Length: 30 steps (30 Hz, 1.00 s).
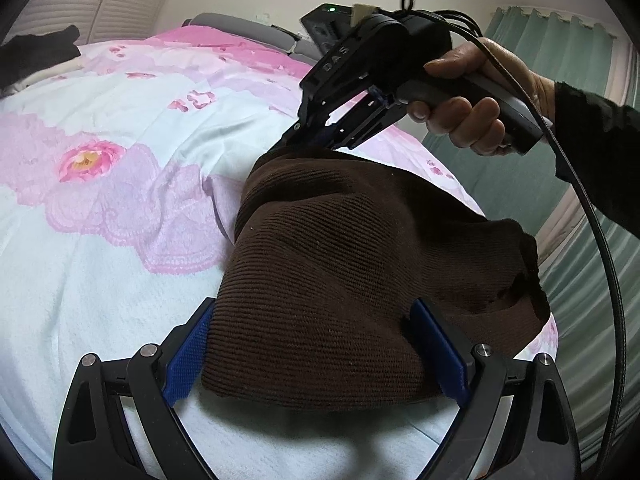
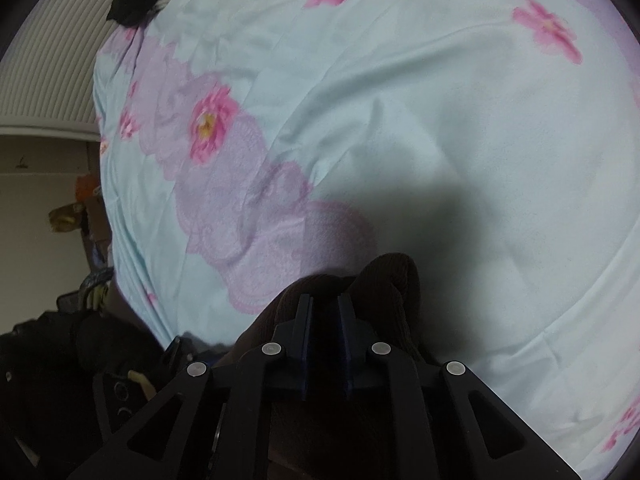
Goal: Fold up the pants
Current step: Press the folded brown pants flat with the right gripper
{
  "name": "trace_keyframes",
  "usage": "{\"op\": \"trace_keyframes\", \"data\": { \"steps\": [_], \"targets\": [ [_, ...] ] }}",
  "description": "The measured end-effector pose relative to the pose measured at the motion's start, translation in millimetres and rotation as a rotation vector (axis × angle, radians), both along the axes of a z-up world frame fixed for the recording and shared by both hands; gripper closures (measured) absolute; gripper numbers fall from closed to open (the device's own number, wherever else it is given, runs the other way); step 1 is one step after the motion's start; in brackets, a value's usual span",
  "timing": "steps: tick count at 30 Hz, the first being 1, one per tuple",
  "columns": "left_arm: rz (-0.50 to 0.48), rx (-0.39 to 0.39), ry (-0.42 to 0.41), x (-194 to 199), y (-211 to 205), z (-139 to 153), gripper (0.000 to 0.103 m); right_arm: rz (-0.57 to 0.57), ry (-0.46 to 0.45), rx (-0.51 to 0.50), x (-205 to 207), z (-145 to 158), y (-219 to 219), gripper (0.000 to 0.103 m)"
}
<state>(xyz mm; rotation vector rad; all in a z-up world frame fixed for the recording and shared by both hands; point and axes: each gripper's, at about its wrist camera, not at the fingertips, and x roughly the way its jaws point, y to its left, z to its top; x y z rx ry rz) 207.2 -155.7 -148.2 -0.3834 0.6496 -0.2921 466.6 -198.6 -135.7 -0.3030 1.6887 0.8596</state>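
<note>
The dark brown ribbed pants (image 1: 340,272) lie bunched on a pale blue bedsheet with pink flowers (image 1: 100,220). In the left wrist view my left gripper (image 1: 316,356) has its blue-padded jaws spread wide, one on each side of the near fold of the pants. My right gripper (image 1: 304,140), held by a hand (image 1: 472,116), pinches the far edge of the pants and lifts it. In the right wrist view the right gripper (image 2: 325,304) has its jaws close together on a bunch of brown fabric (image 2: 384,284).
A black garment (image 1: 36,56) lies at the far left corner of the bed. Green curtains (image 1: 560,48) hang at the right. A grey headboard (image 1: 240,28) runs behind the bed. The bed's left edge drops to floor clutter (image 2: 72,216).
</note>
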Motion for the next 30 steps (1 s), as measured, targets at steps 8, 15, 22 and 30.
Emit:
{"op": "trace_keyframes", "data": {
  "steps": [8,15,22,30],
  "targets": [
    [0.022,0.002,-0.064,-7,0,23,0.008,0.028,-0.050,0.032,-1,27,-9,0.067],
    [0.014,0.003,-0.046,-3,-3,18,0.009,0.087,-0.070,0.048,-4,40,-2,0.040],
    [0.004,0.026,-0.024,-1,-8,10,0.008,0.100,0.026,-0.015,-9,6,4,0.068],
    [0.005,0.001,-0.005,2,-6,3,0.008,0.083,-0.030,0.040,-21,18,12,0.093]
  ]
}}
